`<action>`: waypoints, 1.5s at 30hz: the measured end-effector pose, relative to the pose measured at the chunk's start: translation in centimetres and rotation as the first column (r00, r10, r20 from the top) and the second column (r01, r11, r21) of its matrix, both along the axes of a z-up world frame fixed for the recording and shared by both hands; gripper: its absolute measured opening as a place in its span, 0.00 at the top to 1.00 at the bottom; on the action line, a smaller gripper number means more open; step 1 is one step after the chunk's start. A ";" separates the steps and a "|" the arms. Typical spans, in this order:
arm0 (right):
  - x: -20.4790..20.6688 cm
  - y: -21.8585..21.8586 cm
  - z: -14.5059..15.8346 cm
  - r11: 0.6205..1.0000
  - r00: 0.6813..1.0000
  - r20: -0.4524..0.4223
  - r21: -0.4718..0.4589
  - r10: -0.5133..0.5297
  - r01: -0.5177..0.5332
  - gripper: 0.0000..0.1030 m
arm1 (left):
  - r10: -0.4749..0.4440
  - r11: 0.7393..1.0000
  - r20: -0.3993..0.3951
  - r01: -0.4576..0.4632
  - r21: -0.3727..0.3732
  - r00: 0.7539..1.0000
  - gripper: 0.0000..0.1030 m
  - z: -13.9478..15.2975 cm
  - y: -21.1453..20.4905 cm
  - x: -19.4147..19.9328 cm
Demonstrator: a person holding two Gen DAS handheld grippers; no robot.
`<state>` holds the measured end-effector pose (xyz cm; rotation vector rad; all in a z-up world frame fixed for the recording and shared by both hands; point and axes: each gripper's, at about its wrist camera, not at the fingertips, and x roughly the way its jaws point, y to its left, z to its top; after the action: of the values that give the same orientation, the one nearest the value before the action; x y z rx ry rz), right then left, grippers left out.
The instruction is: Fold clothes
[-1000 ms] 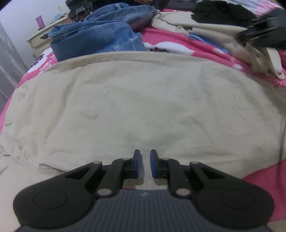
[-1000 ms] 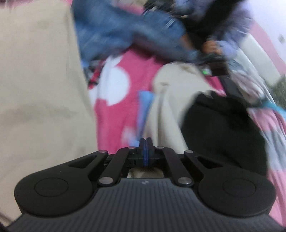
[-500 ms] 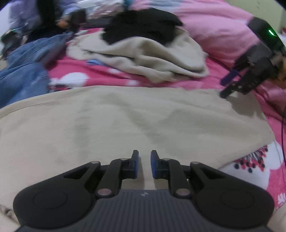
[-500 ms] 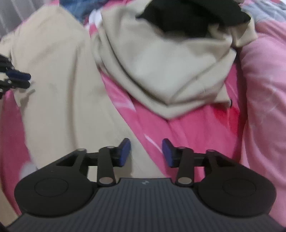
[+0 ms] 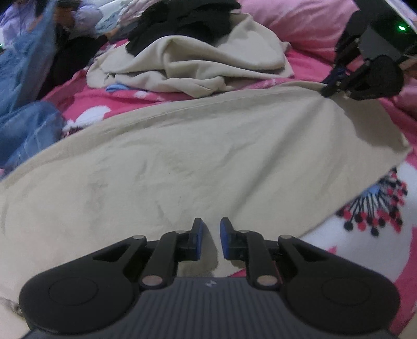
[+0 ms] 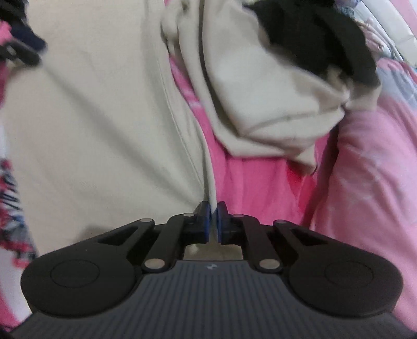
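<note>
A large beige garment (image 5: 208, 146) lies spread flat on the pink patterned bedspread (image 5: 365, 242). My left gripper (image 5: 211, 236) hovers low over its near edge, narrowly open, with only cloth showing below the gap. My right gripper (image 6: 213, 217) is shut on the hemmed far corner of the same beige garment (image 6: 91, 130). In the left wrist view the right gripper (image 5: 329, 87) pinches that corner at the upper right and lifts it slightly. In the right wrist view the left gripper (image 6: 23, 49) is a dark blur at the upper left.
A crumpled beige garment (image 5: 198, 60) with a black garment (image 5: 182, 23) on top lies beyond the spread one. Blue jeans (image 5: 23, 125) sit at the left. A pink pillow (image 5: 299, 20) is at the back, and a seated person (image 5: 65, 28) at the far left.
My right gripper came down on the beige garment's far corner and closed from wide open onto its edge. The left gripper kept its narrow gap and swung its view rightward.
</note>
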<state>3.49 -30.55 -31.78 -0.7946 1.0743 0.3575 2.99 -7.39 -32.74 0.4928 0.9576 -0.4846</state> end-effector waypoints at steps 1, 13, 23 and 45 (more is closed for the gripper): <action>-0.2 -0.3 -0.1 1.000 1.000 0.014 0.010 -0.017 0.017 0.91 | -0.003 1.000 0.001 0.003 0.008 1.000 0.84 0.1 -0.1 -0.1; -5.5 -1.7 5.1 0.930 0.978 0.046 0.319 -0.205 0.180 0.75 | 0.053 0.988 -0.084 -0.064 -0.143 0.995 0.84 0.5 -4.4 -1.2; -14.6 -0.5 3.8 0.946 0.977 0.016 0.254 -0.210 0.199 0.76 | 0.202 0.938 -0.116 -0.226 -0.261 0.972 0.74 4.9 2.4 -8.2; -15.7 12.9 2.1 0.275 0.661 -0.550 0.625 -0.510 0.731 0.61 | 0.796 0.513 -0.288 -0.846 -0.148 0.533 0.73 4.6 41.1 -12.8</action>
<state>-12.16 -17.67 -29.64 0.5989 1.1955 0.2111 -9.78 33.70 -28.13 -0.3133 1.1636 0.2427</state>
